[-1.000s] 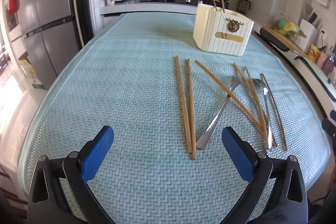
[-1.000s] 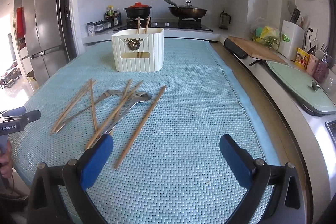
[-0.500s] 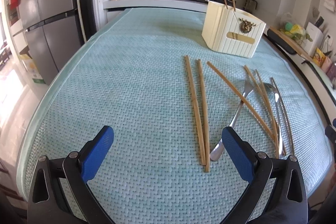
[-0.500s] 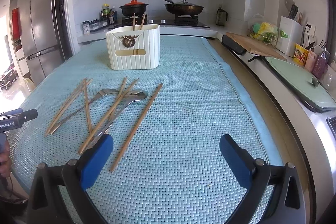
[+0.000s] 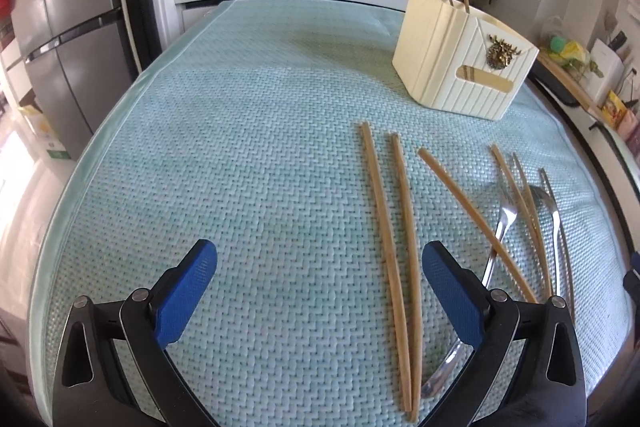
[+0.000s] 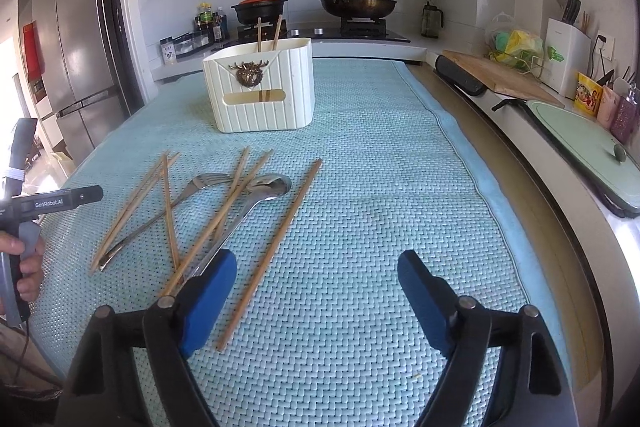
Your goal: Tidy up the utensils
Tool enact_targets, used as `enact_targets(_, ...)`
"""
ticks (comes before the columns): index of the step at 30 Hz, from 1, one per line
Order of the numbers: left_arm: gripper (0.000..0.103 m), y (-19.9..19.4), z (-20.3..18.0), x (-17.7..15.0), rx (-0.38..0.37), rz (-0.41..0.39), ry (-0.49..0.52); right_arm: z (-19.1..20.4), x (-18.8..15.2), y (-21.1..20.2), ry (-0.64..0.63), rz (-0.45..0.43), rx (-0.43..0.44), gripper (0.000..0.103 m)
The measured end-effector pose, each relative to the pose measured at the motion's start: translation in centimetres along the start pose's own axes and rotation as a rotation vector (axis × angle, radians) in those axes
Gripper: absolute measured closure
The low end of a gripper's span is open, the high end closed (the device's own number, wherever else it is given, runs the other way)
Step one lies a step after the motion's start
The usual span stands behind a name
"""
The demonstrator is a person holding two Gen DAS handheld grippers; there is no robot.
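utensils lie loose on the pale blue woven mat (image 6: 400,211): six wooden chopsticks (image 6: 272,251), a fork (image 6: 200,185) and a spoon (image 6: 264,187), all near of the cream utensil holder (image 6: 260,87), which already has two chopsticks standing in it (image 6: 268,31). this looks like the approach to a pick, with nothing held yet. the left gripper (image 5: 320,269) hangs with jaws wide apart and empty, the leftmost chopstick pair (image 5: 394,247) just inside its right finger. the right gripper (image 6: 316,277) is also apart and empty, its jaws having just been closing a little; a single chopstick lies between them, untouched. next calls for lowering over one chopstick and pinching it. against the earlier frames, the left view sits closer to the pair, which now lies nearer its right finger.
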State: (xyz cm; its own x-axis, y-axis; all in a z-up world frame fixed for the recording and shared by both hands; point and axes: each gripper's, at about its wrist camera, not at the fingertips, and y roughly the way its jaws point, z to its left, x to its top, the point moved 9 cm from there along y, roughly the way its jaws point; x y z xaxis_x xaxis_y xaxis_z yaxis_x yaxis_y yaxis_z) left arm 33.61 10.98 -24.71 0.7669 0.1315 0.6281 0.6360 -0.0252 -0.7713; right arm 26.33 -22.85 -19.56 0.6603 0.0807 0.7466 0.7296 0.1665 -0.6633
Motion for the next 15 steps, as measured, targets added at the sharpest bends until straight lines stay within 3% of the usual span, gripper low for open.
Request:
enact_targets(10, 0.001, 3.3, -0.4, 1.1, 0.047, 0.040, 0.033, 2.1, 1.2, 5.9, 0.013, 0.095, 0.079, 0.049)
enact_targets(15, 0.001, 4.1, -0.2, 1.0, 0.061, 0.059, 0.038, 2.7, 1.0, 8.0, -0.029, 0.134, 0.067, 0.049)
